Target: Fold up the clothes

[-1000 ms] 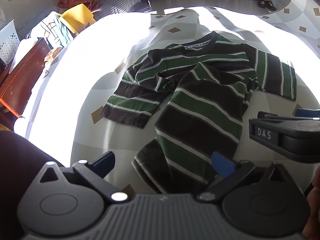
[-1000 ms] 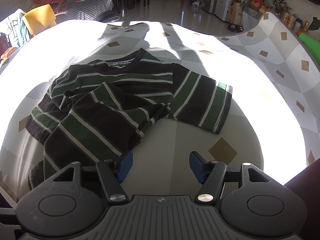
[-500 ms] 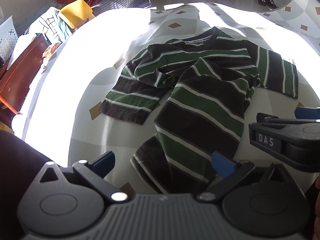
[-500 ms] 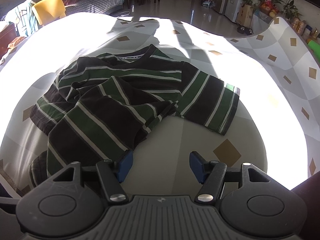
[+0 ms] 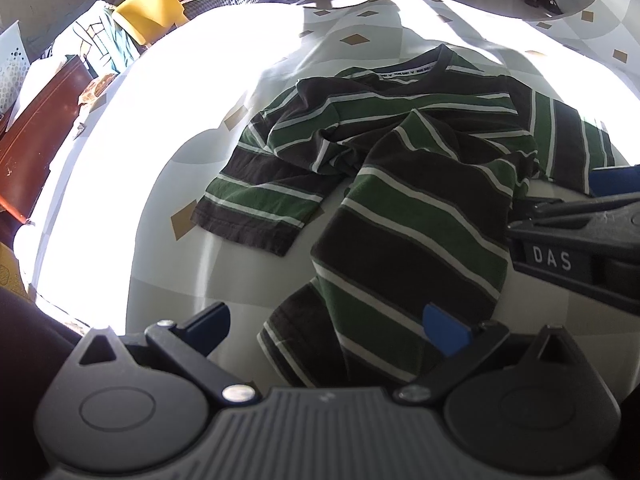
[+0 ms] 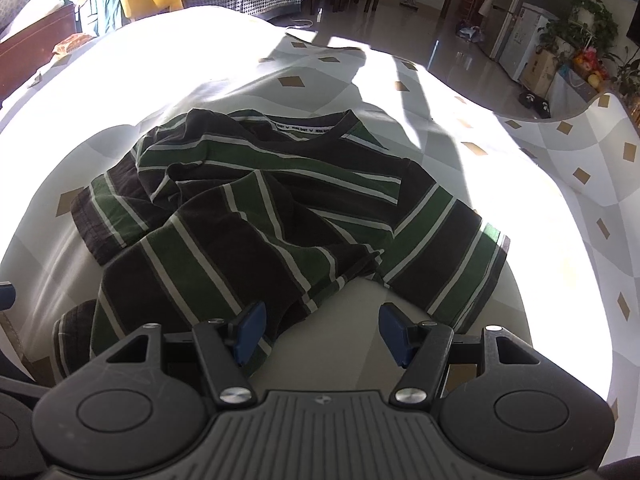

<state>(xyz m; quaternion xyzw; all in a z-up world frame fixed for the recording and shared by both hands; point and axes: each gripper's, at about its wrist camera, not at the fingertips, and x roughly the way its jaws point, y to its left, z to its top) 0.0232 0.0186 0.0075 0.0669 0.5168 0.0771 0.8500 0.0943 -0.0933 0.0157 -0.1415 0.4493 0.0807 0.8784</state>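
Honestly, we are worrying most about the bunched middle of the striped T-shirt (image 5: 404, 184): its lower body is lying twisted and piled over its chest, so if we are pinching there we are likely catching two layers at once and dragging a crease into any fold. The glare on the table (image 6: 460, 80) is also washing out the cloth's edges, which is making a hem easy to misjudge. We are holding the left tongs (image 5: 332, 322) spread wide and empty above the near hem, and the right tongs (image 6: 322, 330) likewise apart, gripping nothing, with one blue pad over the shirt's edge. The shirt is lying rumpled in the middle of the table, collar (image 6: 312, 128) away from us, both short sleeves splayed outward, dark brown and green bands with thin white stripes.
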